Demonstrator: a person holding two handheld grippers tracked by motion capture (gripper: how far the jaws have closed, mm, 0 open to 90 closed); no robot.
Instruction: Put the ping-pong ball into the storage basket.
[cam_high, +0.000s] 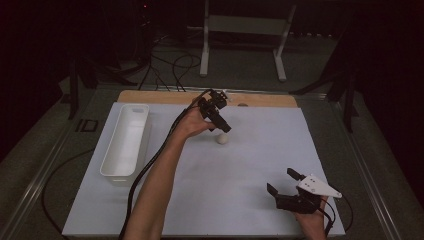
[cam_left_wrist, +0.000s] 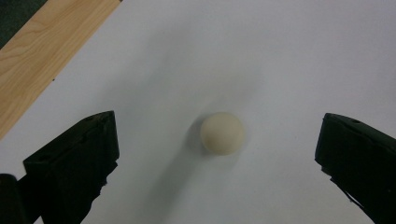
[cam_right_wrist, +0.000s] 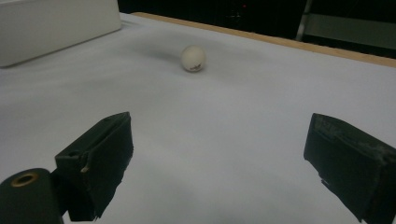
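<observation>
Ball (cam_high: 221, 139): small, round, cream-white, matte and smooth; a faint dark mark on one side in the right gripper view (cam_right_wrist: 193, 58). It rests on the surface (cam_high: 240, 165), which is covered by a flat pale sheet with no visible texture. A light wood strip (cam_high: 150, 96) with visible grain borders the far edge of the sheet.

Tray (cam_high: 126, 140): long, narrow, white, apparently plastic, with rounded corners and upright walls. It lies along the left side of the sheet, well apart from the ball.

Left tongs (cam_high: 220, 122): black and blocky with a matte finish, jaws spread wide. They are held above the ball, pointing down at it. In the left gripper view (cam_left_wrist: 219, 140) the ball (cam_left_wrist: 222, 133) sits between the two jaws, apart from both, slightly nearer the right-hand one. The left forearm (cam_high: 160, 185) reaches diagonally across the sheet, wrist bent, with a black cable (cam_high: 145, 170) trailing beside it.

Right tongs (cam_high: 284, 181): same black build, with a grey three-cornered plate (cam_high: 316, 185) on top. Jaws spread wide, holding nothing. They sit low at the near right of the sheet, aimed toward the ball, well apart from it. The jaw tips look worn along the edges in the right gripper view.
</observation>
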